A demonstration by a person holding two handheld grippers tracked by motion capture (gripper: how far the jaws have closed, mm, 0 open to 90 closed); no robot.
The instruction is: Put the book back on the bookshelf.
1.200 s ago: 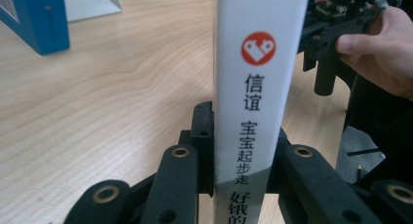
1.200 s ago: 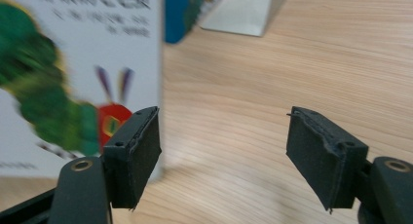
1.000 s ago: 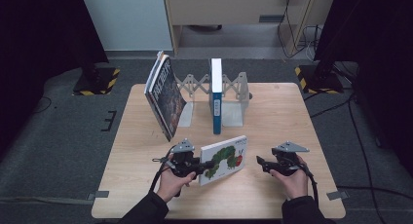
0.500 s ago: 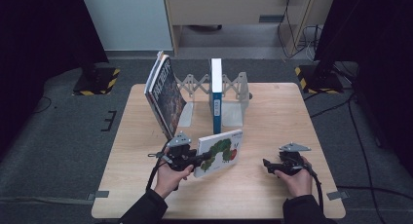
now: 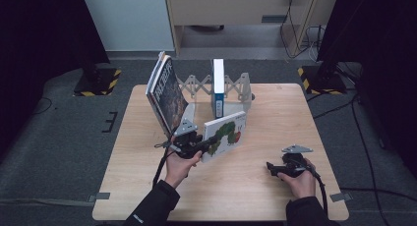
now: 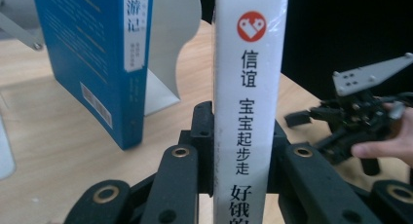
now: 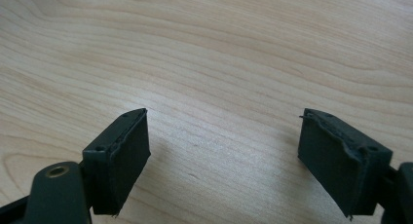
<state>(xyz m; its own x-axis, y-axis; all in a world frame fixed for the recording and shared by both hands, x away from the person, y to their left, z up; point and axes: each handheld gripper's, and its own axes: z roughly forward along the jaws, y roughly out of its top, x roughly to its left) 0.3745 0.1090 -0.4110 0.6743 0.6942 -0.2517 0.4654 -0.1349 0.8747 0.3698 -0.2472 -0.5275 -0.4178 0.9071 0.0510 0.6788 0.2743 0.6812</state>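
Observation:
A white picture book (image 5: pixel 227 132) with a green caterpillar on its cover is lifted off the wooden table (image 5: pixel 295 118) and tilted up on edge. My left gripper (image 5: pixel 206 146) is shut on its near left edge. In the left gripper view the white spine (image 6: pixel 251 87) with Chinese lettering stands between the two black jaws of the left gripper (image 6: pixel 241 136). My right gripper (image 5: pixel 269 166) rests low near the front right of the table. Its jaws have just been opening, and the right gripper (image 7: pixel 243 151) has only bare wood between them.
A folding metal rack (image 5: pixel 241 86) stands at the back of the table with a blue book (image 5: pixel 218 86) upright in it. A large dark book (image 5: pixel 168 93) leans at the rack's left end. The blue book (image 6: pixel 92 53) is just beyond the held one.
The picture book has gone from lying nearly flat to raised and tilted upright, carried up and toward the rack by my left gripper. My right gripper has drawn back to the right, away from it.

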